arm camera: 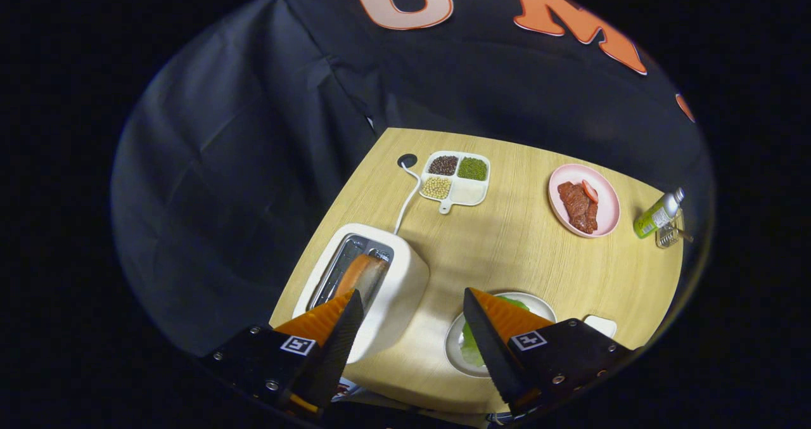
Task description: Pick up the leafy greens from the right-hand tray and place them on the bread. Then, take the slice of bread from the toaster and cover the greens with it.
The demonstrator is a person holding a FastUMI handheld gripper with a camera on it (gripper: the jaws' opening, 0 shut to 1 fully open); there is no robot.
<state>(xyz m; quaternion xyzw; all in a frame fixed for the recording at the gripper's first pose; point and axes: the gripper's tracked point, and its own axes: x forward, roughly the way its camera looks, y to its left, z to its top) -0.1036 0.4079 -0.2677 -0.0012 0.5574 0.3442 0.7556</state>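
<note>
My gripper (412, 312) hangs open above the wooden table (507, 251), nothing between its orange fingers (500, 318). A white toaster (386, 283) stands just ahead of the left finger, with a browned slice of bread (360, 272) upright in its slot. Under the right finger lies a white plate (457, 340) carrying pale leafy greens (470, 348); the finger hides most of it, so I cannot tell what lies beneath the greens.
Beyond the fingers sit a white divided dish (466, 191) of beans and seeds and a pink plate (605, 198) with meat and a red slice. A green bottle (656, 217) and a small glass stand near the right edge. The toaster cord (408, 194) runs back to a hole.
</note>
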